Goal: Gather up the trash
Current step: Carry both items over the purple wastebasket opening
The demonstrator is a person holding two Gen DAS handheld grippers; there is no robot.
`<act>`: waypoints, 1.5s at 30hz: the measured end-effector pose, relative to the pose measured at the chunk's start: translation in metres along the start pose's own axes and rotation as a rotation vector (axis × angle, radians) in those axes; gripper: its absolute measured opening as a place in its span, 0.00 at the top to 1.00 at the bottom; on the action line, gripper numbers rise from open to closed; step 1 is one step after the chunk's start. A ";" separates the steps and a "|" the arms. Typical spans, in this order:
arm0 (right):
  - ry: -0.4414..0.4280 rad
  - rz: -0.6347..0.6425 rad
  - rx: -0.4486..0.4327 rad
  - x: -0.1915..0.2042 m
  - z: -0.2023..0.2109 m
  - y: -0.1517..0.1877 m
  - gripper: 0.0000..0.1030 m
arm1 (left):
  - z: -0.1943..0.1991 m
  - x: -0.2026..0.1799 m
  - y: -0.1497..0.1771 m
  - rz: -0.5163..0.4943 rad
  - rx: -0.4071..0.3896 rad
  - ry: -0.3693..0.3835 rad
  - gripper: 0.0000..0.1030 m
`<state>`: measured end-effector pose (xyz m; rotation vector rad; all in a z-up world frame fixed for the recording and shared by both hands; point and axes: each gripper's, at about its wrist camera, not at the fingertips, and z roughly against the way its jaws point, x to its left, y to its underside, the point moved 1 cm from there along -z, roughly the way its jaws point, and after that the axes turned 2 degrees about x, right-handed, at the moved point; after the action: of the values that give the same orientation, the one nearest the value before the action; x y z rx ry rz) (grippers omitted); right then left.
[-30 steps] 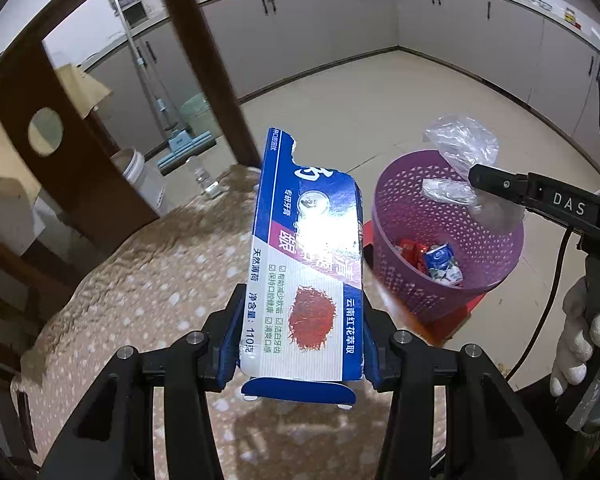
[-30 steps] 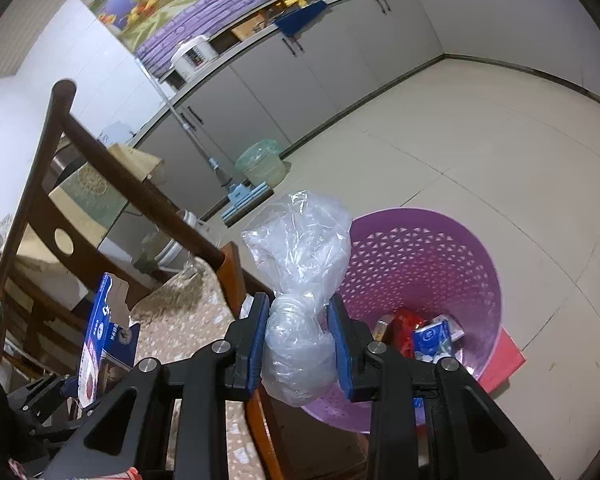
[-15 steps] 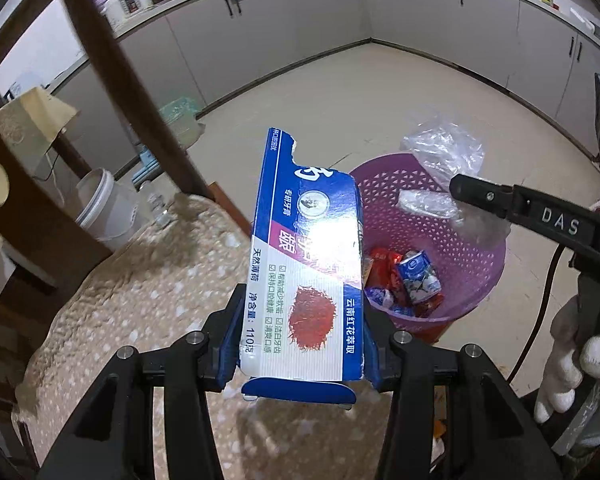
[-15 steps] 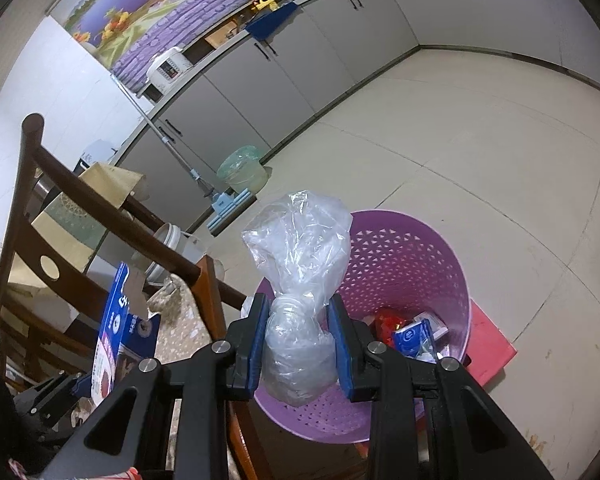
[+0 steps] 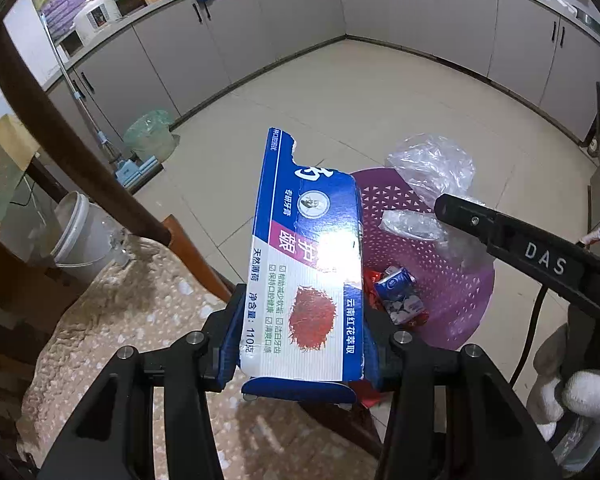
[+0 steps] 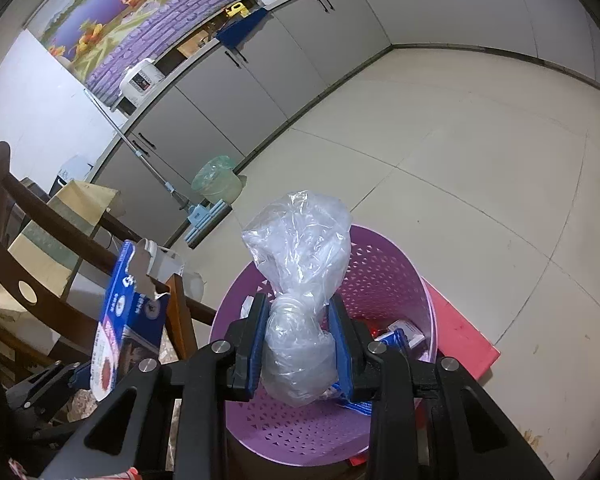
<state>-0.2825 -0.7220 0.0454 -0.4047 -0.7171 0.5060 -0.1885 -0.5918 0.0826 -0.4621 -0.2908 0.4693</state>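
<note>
My left gripper (image 5: 300, 344) is shut on a blue and white toothpaste box (image 5: 308, 256), held upright over the edge of the cushioned chair seat, left of the purple basket (image 5: 452, 280). The box also shows in the right wrist view (image 6: 128, 316). My right gripper (image 6: 298, 344) is shut on a crumpled clear plastic bag (image 6: 300, 264), held above the purple basket (image 6: 380, 276). The bag also shows in the left wrist view (image 5: 432, 168). Several wrappers and a small blue carton (image 5: 398, 294) lie inside the basket.
A dark wooden chair back (image 5: 60, 132) rises at the left over a spotted seat cushion (image 5: 132, 320). A white bucket (image 5: 76, 232), a green bin (image 6: 216, 180) and a mop (image 6: 172, 192) stand by the grey cabinets. A red board (image 6: 464, 344) lies under the basket.
Both grippers have moved toward the basket. The basket now lies lower and nearer in both views, with the bag above its opening. Both grips are unchanged.
</note>
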 end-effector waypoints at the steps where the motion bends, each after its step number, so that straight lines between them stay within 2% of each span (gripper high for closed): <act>1: 0.001 0.001 0.001 0.000 0.000 0.000 0.69 | -0.002 0.001 0.000 0.000 0.003 0.002 0.54; 15: 0.009 -0.012 0.010 0.000 -0.007 -0.006 0.69 | -0.023 0.004 -0.006 0.028 0.028 0.033 0.54; 45: 0.028 -0.027 0.020 -0.001 -0.013 -0.008 0.69 | -0.043 0.007 -0.010 0.070 0.050 0.085 0.54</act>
<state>-0.2720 -0.7315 0.0404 -0.3821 -0.6896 0.4808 -0.1629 -0.6118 0.0521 -0.4432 -0.1810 0.5223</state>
